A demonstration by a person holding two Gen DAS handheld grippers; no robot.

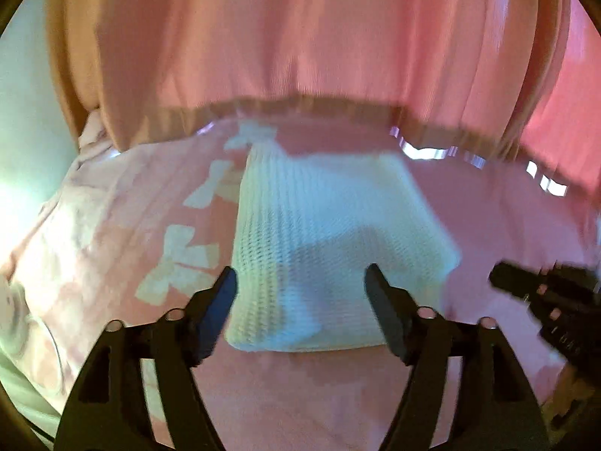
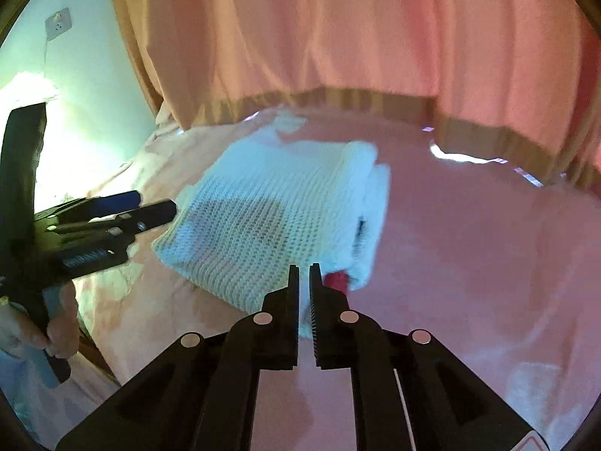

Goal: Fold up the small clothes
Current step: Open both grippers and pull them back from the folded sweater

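Pink curtains hang behind the pink bed sheet, where a folded white knitted garment lies; left gripper fingers stand wide apart above its near edge, right gripper fingers nearly closed, holding nothing.

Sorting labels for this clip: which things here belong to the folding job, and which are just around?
Job: white knit garment, folded on the pink sheet; left tongs, open; right tongs, nearly closed, empty.
Around: pink curtain; wall socket; bow-print cloth.

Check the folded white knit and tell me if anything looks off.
The white knit lies folded on the pink sheet, but its right side is bunched into a loose roll, and a small red bit pokes out under that edge. Neither tool holds it.
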